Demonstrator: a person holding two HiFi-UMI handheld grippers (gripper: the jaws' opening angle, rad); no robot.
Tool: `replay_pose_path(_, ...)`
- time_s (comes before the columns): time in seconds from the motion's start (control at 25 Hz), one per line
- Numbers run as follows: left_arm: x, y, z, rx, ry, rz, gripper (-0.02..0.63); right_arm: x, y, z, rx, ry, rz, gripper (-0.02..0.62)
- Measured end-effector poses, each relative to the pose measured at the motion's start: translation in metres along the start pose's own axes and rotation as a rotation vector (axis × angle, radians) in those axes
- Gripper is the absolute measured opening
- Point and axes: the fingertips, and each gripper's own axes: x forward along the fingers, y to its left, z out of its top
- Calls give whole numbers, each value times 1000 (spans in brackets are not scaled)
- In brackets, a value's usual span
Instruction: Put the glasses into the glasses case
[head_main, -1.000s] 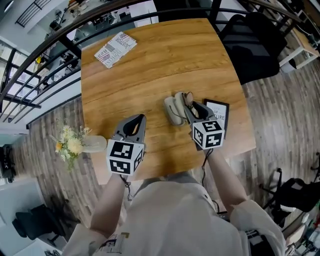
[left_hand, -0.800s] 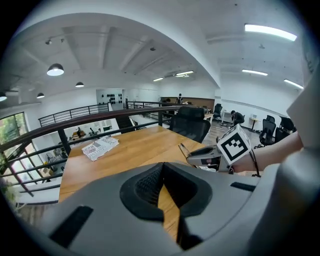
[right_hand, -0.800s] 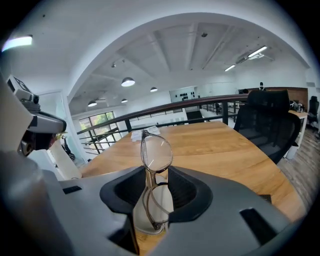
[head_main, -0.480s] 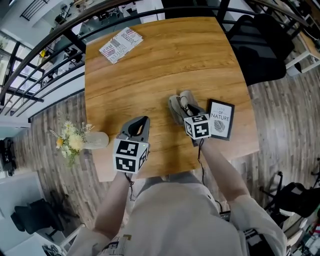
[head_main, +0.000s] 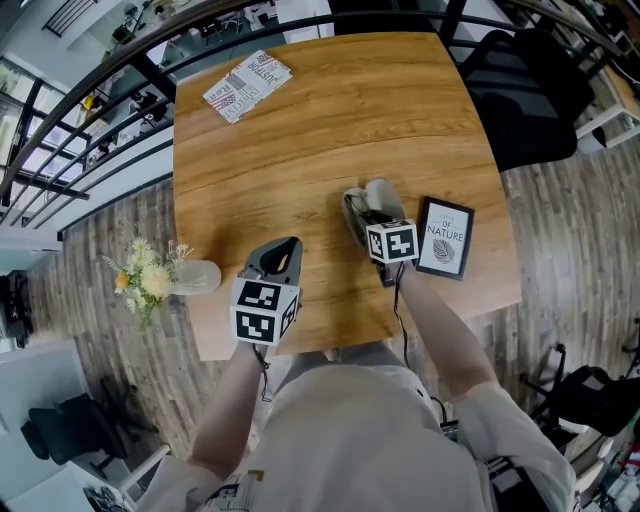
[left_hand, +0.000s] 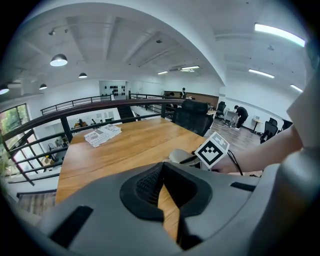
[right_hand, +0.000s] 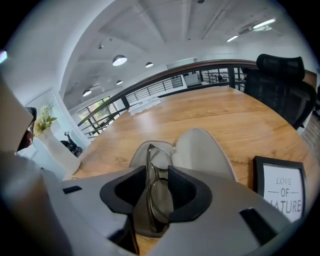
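Right gripper lowered to case, glasses clamped — clear only in gripper view

Counter: newspaper at far left corner; glasses case right of centre, toward near edge; picture frame just right of it; glasses over the case.

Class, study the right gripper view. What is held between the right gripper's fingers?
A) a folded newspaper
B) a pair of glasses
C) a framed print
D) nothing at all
B: the right gripper has its fingers closed on the glasses, which stand edge-on between them, with the open grey glasses case lying on the table just beyond.
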Motion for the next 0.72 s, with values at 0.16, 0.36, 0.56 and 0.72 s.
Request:
replay_pose_path(0.16, -7, 6, -2, -1, 1, 1, 17, -11, 0, 9, 28, -21, -1, 160)
replay_pose_path(0.36, -21, 18, 9, 3, -34, 11, 17, -47, 14, 45, 56, -127, 29, 126)
replay_pose_path(0.56, -42, 32, 39, 21, -103, 25, 17, -108, 50, 101, 17, -291, 92, 43)
replay_pose_path(0.72, -70, 38, 68, 57, -171, 28, 17, -166, 93, 143, -63, -427, 122, 38)
